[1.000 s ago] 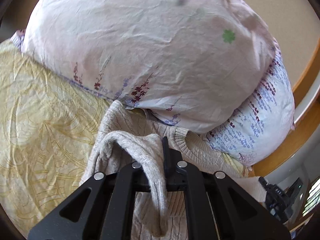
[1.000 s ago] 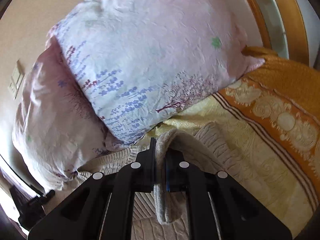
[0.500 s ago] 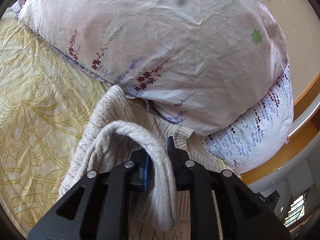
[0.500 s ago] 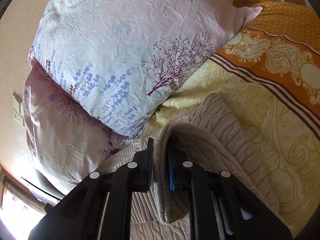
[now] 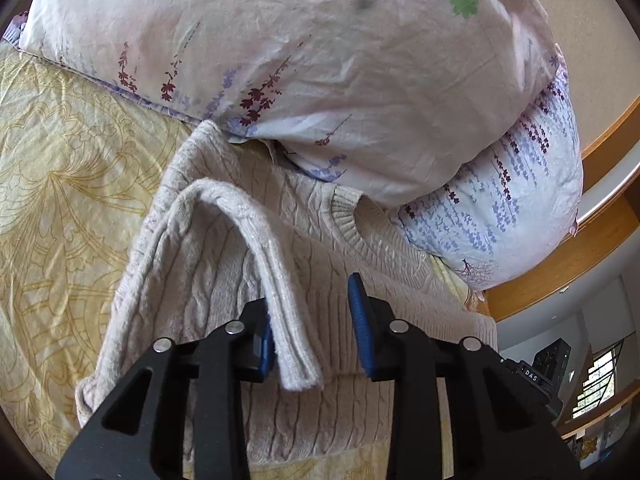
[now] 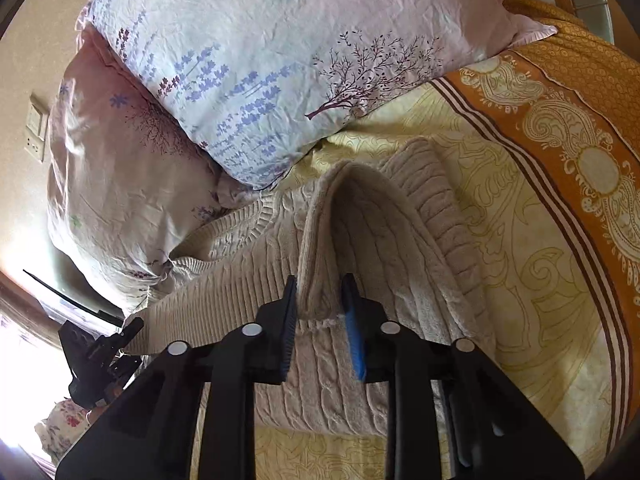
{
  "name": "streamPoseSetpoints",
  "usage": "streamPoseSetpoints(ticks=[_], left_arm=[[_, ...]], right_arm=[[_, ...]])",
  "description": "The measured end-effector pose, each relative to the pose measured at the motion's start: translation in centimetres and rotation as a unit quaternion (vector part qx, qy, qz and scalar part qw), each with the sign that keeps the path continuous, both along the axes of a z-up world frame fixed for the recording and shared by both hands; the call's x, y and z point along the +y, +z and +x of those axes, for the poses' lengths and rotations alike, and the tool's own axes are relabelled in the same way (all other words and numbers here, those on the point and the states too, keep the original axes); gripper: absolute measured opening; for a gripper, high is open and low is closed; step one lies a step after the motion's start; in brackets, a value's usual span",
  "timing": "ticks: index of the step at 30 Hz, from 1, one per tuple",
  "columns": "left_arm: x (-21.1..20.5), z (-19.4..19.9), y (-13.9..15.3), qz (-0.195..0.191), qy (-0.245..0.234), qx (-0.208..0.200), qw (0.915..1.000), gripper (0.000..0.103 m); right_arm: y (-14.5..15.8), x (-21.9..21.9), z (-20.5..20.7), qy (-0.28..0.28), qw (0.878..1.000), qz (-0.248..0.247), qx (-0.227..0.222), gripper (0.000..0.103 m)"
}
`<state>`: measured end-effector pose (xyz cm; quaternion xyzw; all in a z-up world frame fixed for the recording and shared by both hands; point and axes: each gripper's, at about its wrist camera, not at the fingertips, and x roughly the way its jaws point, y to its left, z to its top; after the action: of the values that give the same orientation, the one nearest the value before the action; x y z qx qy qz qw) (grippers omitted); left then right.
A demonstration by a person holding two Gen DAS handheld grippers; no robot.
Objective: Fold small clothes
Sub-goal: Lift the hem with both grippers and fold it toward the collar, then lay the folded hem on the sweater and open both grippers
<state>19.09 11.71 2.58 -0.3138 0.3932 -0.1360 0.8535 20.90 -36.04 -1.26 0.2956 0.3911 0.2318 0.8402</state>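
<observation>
A beige cable-knit sweater (image 5: 328, 264) lies on the yellow bedspread, its neck toward the pillows. In the left wrist view my left gripper (image 5: 310, 320) is open; the folded-in sleeve (image 5: 256, 240) rests against its left pad only. In the right wrist view my right gripper (image 6: 320, 312) is open a little, with the other folded sleeve (image 6: 320, 264) standing loosely between its pads over the sweater body (image 6: 328, 364).
Two floral pillows (image 5: 340, 60) (image 6: 260, 60) press against the sweater's top edge. The yellow patterned bedspread (image 5: 60, 184) has an orange border (image 6: 568, 140) on the right. A wooden headboard (image 5: 600, 216) sits behind the pillows.
Both grippers were shut on the sleeves and have opened. Both have come lower and closer over the sweater, with the sleeves laid inward on its body.
</observation>
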Motion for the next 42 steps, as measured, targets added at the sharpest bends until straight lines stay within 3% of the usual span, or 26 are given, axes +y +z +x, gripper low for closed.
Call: streamPoseSetpoints(ticks=[4,9,12,14,15,16,17,18,19,22,25,27,29,33,37,40,42], left_arm=[[0.7,0.9,-0.1,-0.009,-0.017,0.013,0.9997,0.009],[4.1,4.3,0.3,-0.043,0.046,-0.011,0.998,0.007],[5.2,6.1,-1.5,-0.096,0.068,0.019,0.9928,0.008],[5.2,6.1,-1.8,-0.105,0.069,0.019,0.9919,0.014],[5.1,5.9,-1.5,-0.102,0.064,0.008,0.9926,0.023],[5.1,5.5,-1.1,-0.096,0.061,-0.003,0.9935,0.038],[5.2,5.1,-0.6,-0.084,0.065,-0.012,0.9943,0.047],[5.3,4.6,0.0,-0.075,0.067,-0.022,0.9947,0.057],[5.5,4.2,0.5,-0.068,0.063,-0.031,0.9952,0.057],[6.2,3.1,2.1,-0.037,0.045,-0.043,0.9974,0.061],[7.5,2.2,2.4,-0.009,0.032,-0.03,0.999,0.063],[8.3,1.9,2.3,0.004,0.029,-0.017,0.9994,0.063],[8.9,1.7,1.9,0.014,0.027,-0.004,0.9995,0.063],[9.6,1.4,0.9,0.021,0.023,0.019,0.9993,0.064],[9.1,1.3,0.5,0.04,0.013,0.029,0.9987,0.064],[7.9,0.4,1.1,0.069,0.001,0.008,0.9976,0.06],[7.1,-0.6,1.8,0.1,-0.011,-0.019,0.9947,0.054]], right_arm=[[1.1,-0.5,1.0,-0.012,0.998,0.057,-0.032,0.013],[1.7,-1.2,4.8,-0.07,0.992,0.092,-0.045,0.012],[0.2,-0.7,7.1,-0.089,0.991,0.094,-0.03,0.013],[-0.8,-0.1,7.8,-0.087,0.991,0.099,-0.002,0.014],[-1.1,0.1,7.9,-0.082,0.991,0.104,0.004,0.016],[-1.1,0.3,7.7,-0.078,0.992,0.102,0.005,0.027],[-0.9,0.5,7.5,-0.079,0.992,0.095,0.001,0.045],[-0.6,0.5,7.1,-0.084,0.993,0.088,-0.005,0.053],[-0.3,0.5,6.6,-0.089,0.992,0.087,-0.012,0.06],[0.6,-0.4,5.1,-0.108,0.991,0.076,-0.025,0.06],[1.0,-1.3,3.7,-0.145,0.989,0.031,-0.023,0.06],[0.8,-1.3,3.2,-0.15,0.989,-0.002,-0.021,0.058],[0.1,-0.9,3.3,-0.138,0.99,-0.031,-0.011,0.039],[-1.4,0.1,3.8,-0.122,0.99,-0.075,0.011,0.038],[-1.3,0.9,3.8,-0.104,0.987,-0.123,0.0,0.036],[-1.1,1.4,3.7,-0.078,0.988,-0.132,-0.008,0.014],[-0.9,1.1,3.6,-0.076,0.989,-0.13,-0.009,0.014]])
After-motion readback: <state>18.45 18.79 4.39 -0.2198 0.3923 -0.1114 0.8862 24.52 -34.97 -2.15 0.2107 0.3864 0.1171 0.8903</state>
